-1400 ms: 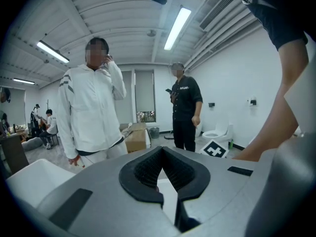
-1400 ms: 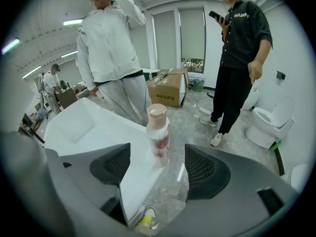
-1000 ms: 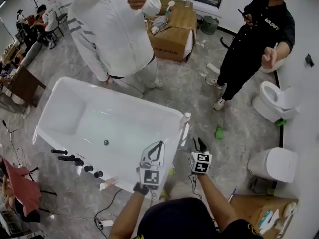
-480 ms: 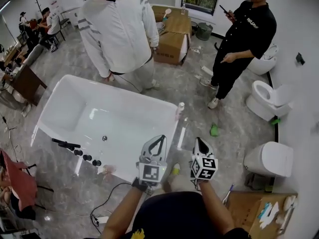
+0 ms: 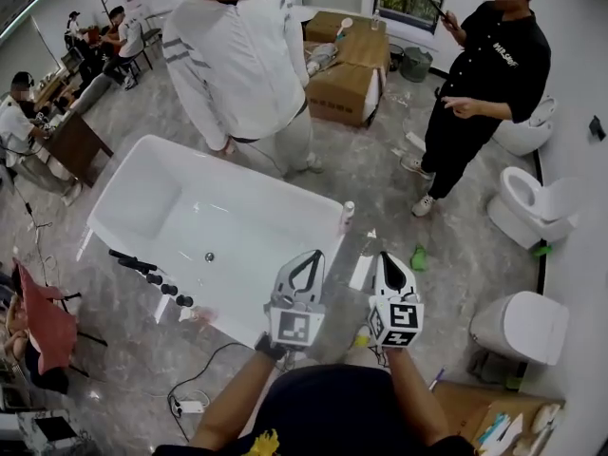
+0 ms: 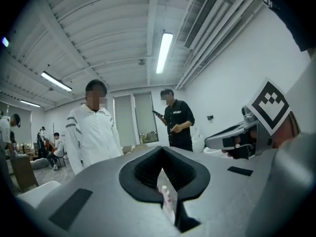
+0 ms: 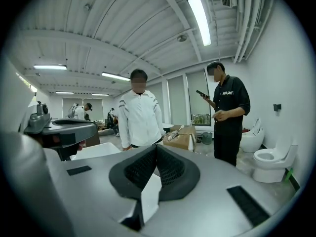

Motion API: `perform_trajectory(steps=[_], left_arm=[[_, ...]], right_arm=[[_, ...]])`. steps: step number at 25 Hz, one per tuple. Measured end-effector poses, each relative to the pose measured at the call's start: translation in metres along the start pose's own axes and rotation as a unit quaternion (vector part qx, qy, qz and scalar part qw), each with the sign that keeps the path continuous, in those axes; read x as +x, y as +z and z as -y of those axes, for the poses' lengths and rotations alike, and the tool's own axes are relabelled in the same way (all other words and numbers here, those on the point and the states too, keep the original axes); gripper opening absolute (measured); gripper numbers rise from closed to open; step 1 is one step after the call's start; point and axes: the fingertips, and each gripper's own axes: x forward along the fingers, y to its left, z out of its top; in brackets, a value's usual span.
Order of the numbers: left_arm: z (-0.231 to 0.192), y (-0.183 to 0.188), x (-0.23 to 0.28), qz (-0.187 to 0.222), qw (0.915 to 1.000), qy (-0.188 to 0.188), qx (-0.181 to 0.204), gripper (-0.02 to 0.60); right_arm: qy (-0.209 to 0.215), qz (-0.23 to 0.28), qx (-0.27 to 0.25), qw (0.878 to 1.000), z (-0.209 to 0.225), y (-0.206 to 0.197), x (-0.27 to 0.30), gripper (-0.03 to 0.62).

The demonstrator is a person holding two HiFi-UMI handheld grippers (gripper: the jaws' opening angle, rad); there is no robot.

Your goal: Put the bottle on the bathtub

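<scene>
A small pink-and-white bottle (image 5: 348,213) stands upright on the rim of a white bathtub (image 5: 247,228), at the tub's far right corner. Both handheld tools hang just off the tub's near right corner, well short of the bottle. The left gripper (image 5: 313,256) has its jaws clenched tip to tip on nothing. In the left gripper view (image 6: 160,149) the bottle (image 6: 165,197) shows beyond the pads, not between them. The right gripper (image 5: 385,257) beside it is likewise closed and empty, as the right gripper view (image 7: 156,147) confirms. Black faucet fittings (image 5: 142,269) line the tub's near left edge. A person in a white jacket (image 5: 242,65) stands at the far edge, and a person in black (image 5: 480,74) stands off to the right near two toilets (image 5: 527,207).
</scene>
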Motion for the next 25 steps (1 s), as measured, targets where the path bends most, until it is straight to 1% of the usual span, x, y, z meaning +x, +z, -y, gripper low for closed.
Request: perform_trajectory(steps=[5, 11, 18, 21, 23, 25], left_arm=[[0.028, 0.0, 0.038, -0.029, 0.999, 0.035, 0.006, 0.018], [0.059, 0.006, 0.073, -0.031, 0.9976, 0.062, 0.006, 0.018], [0.096, 0.003, 0.089, -0.054, 0.9955, 0.074, 0.024, 0.018], [0.097, 0.004, 0.089, -0.068, 0.9936, 0.086, 0.028, 0.018], [0.095, 0.006, 0.093, -0.071, 0.9929, 0.092, 0.026, 0.018], [0.095, 0.009, 0.098, -0.072, 0.9928, 0.09, 0.031, 0.018]], right_arm=[[0.031, -0.001, 0.005, 0.999, 0.055, 0.004, 0.017, 0.002], [0.065, 0.002, -0.008, 0.998, 0.106, 0.004, 0.027, 0.002], [0.099, -0.026, -0.009, 0.995, 0.138, -0.026, 0.032, 0.002], [0.11, -0.039, 0.001, 0.993, 0.143, -0.037, 0.033, 0.002], [0.119, -0.038, 0.0, 0.992, 0.142, -0.035, 0.034, 0.002], [0.13, -0.033, -0.005, 0.991, 0.139, -0.029, 0.033, 0.002]])
